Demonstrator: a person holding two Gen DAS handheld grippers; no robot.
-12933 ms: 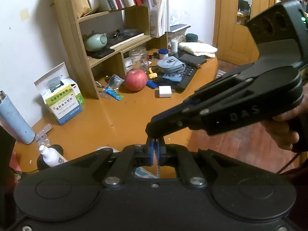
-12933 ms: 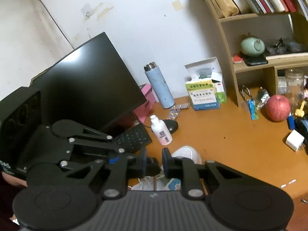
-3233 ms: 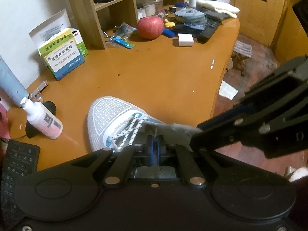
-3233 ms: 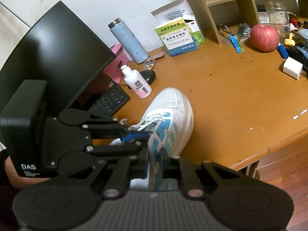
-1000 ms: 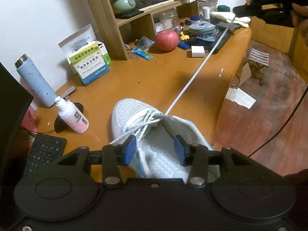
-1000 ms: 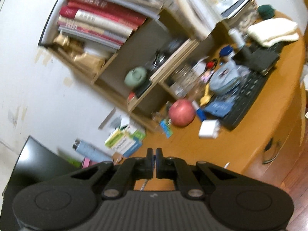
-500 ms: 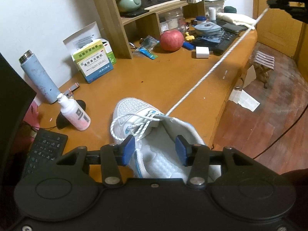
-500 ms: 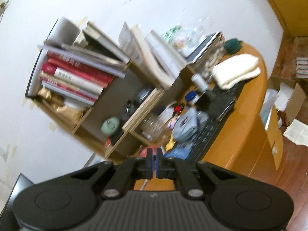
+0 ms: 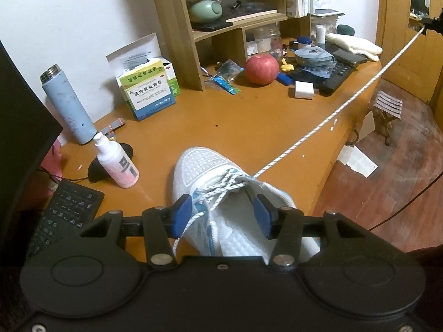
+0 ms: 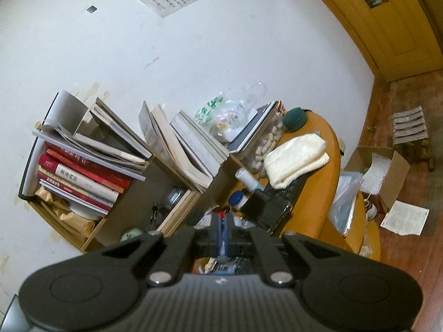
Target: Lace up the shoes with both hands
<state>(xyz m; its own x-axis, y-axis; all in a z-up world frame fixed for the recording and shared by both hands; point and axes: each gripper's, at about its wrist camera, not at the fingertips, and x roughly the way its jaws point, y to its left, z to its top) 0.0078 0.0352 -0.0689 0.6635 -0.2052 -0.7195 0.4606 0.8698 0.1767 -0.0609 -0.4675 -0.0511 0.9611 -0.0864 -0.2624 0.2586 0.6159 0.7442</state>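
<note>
A white shoe with blue trim (image 9: 205, 171) lies on the orange table (image 9: 249, 121), toe pointing away. My left gripper (image 9: 221, 215) hovers over its heel opening, and its jaws are opening with the shoe's collar between the blue pads (image 9: 181, 215). A white speckled lace (image 9: 318, 127) runs taut from the eyelets up to the far right, where my right gripper (image 9: 429, 26) is shut on its end. In the right wrist view, the right gripper (image 10: 223, 229) is pressed shut, pointing at the bookshelf. A loose lace end (image 9: 191, 221) hangs by the left pad.
A white spray bottle (image 9: 116, 163), blue flask (image 9: 67, 105), medicine boxes (image 9: 146, 91), apple (image 9: 261, 69) and white charger (image 9: 304, 93) stand beyond the shoe. A keyboard (image 9: 63, 213) and dark monitor are at the left. The table's edge, wooden floor and small stool (image 9: 387, 108) lie right.
My right gripper has pulled the lace farther up and to the right, and the slack loop beside the shoe has drawn in. The left jaws have spread a little wider.
</note>
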